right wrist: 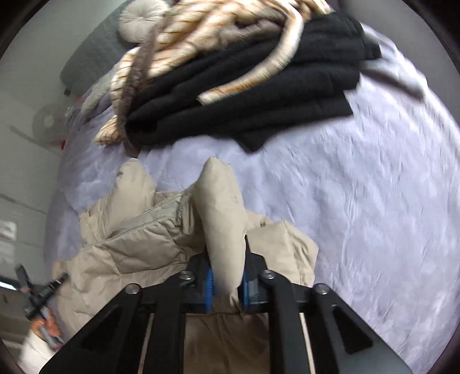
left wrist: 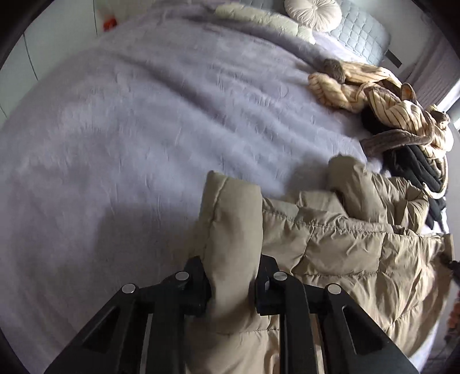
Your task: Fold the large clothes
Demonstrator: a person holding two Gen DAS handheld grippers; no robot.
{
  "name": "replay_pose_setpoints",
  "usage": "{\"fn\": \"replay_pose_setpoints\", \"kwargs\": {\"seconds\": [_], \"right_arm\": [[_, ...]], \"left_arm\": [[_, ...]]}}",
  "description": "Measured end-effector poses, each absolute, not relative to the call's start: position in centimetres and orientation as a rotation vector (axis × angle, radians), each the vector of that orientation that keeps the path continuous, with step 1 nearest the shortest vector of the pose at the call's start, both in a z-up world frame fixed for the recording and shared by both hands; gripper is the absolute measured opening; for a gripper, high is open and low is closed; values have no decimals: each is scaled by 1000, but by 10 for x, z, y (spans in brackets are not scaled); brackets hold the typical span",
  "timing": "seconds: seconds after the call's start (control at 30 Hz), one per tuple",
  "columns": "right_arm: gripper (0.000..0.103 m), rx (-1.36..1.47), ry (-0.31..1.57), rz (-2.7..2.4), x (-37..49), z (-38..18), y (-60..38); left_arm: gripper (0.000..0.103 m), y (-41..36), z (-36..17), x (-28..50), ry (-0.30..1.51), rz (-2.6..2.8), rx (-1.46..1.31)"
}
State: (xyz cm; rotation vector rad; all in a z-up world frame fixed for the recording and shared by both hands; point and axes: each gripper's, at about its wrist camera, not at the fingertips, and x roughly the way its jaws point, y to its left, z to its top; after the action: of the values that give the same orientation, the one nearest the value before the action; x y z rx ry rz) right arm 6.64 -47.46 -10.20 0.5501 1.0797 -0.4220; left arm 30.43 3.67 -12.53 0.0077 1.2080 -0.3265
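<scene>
A beige quilted puffer jacket (left wrist: 330, 244) lies bunched on the lavender bed cover (left wrist: 129, 129). My left gripper (left wrist: 233, 287) is shut on a thick padded fold of the jacket, which sticks up between the fingers. My right gripper (right wrist: 227, 284), with blue pads, is shut on another padded fold of the same jacket (right wrist: 138, 247). The left gripper and the hand holding it show at the lower left of the right wrist view (right wrist: 43, 296). The jacket's body hangs between the two grips.
A pile of clothes lies beyond the jacket: a cream striped fleece garment (left wrist: 382, 100) on top of folded black clothes (right wrist: 244, 95). A round cream cushion (left wrist: 313, 13) and a grey quilted pillow (left wrist: 359, 31) sit at the bed's head. The lavender cover (right wrist: 359, 201) spreads to the right.
</scene>
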Motion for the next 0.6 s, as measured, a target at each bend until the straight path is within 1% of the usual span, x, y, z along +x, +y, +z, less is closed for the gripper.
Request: {"fn": "replay_pose_setpoints", "kwargs": {"seconds": [0.1, 0.2, 0.27, 0.33, 0.37, 0.43, 0.57, 0.6], "right_arm": [[12, 547, 1116, -475, 73, -121, -484], [12, 556, 1159, -525, 80, -154, -490], [14, 545, 1169, -554, 85, -168, -493], [21, 545, 1166, -594, 88, -172, -496], [25, 547, 1161, -615, 89, -170, -497], [40, 541, 1142, -659, 85, -155, -499], [40, 429, 1027, -684, 67, -102, -484], [33, 394, 986, -641, 62, -87, -473]], "left_arm": [[24, 27, -131, 318, 1199, -263, 25], [24, 15, -158, 328, 1221, -209, 67], [25, 6, -172, 329, 1215, -174, 127], [29, 0, -177, 330, 1210, -132, 170], [29, 0, -175, 332, 1209, -115, 168], [29, 8, -159, 336, 1201, -94, 127], [29, 27, -110, 323, 1117, -143, 106], [29, 30, -98, 317, 1098, -177, 101]]}}
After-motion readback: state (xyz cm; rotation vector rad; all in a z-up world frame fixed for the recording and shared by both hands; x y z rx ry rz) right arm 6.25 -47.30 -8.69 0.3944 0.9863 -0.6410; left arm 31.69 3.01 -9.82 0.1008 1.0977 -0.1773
